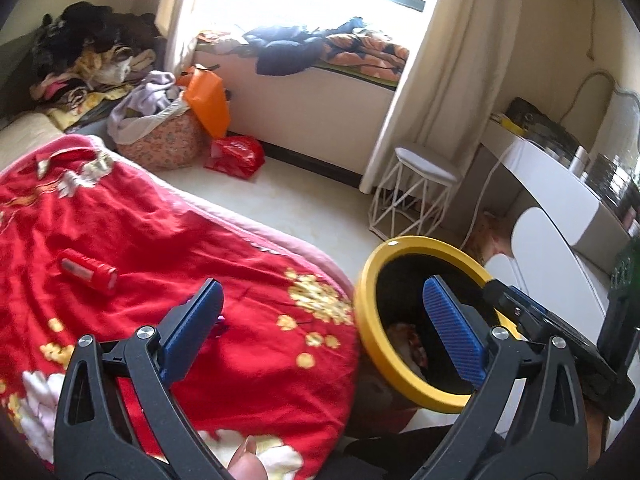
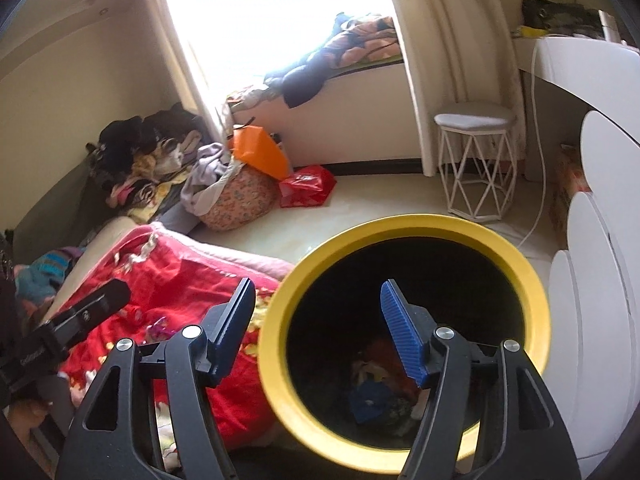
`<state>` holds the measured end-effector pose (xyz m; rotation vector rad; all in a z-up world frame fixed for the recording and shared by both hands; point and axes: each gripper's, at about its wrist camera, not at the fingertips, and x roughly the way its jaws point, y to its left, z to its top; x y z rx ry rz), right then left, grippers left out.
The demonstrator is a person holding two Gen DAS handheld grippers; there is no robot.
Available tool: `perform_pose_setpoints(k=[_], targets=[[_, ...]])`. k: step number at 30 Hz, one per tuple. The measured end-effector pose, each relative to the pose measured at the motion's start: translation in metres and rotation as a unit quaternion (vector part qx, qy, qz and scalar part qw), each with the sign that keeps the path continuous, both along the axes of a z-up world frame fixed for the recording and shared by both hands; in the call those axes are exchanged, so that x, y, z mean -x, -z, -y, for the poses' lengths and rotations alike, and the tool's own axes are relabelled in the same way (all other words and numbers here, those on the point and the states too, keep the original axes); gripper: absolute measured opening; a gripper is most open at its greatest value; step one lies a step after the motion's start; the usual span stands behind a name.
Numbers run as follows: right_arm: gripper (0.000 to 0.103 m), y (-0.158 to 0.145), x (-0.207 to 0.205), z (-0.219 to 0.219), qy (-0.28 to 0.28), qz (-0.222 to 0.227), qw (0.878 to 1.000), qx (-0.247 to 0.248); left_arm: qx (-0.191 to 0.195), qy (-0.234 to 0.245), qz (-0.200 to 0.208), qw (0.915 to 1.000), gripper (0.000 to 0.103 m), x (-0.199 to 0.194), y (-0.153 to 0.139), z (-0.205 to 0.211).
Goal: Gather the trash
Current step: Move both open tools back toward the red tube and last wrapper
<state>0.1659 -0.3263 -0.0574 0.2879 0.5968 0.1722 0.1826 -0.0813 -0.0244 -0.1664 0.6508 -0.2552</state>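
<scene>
A yellow-rimmed trash bin stands on the floor by the bed, with crumpled trash at its dark bottom. My left gripper hangs open over the edge of the red flowered blanket, with nothing between its blue pads. My right gripper is open too, empty, its right finger over the bin's mouth and its left finger over the blanket. A red cylindrical container lies on the blanket to the left. A small pink wrapper lies on the blanket near the fingers.
A white wire stool and a white desk stand right of the bin. Near the window seat lie a red plastic bag, an orange bag and a floral basket of clothes. Clothes are piled at far left.
</scene>
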Motion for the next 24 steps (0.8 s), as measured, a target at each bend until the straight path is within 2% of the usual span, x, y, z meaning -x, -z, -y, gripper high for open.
perform_pose_setpoints(k=[12,18,24], targets=[[0.065,0.0,-0.003,-0.063,-0.083,-0.009,0.997,0.007,0.007,-0.078,-0.005,0.9969,0.092,-0.001,0.005,-0.073],[0.065,0.003,-0.01,-0.106,-0.136,-0.027,0.99,0.005,0.012,-0.12,-0.009,0.9927,0.092,-0.002,0.011,-0.111],[0.065,0.012,-0.018,-0.151,-0.18,-0.04,0.982,0.033,0.022,-0.156,-0.025,0.9872,0.092,-0.006,0.022,-0.147]])
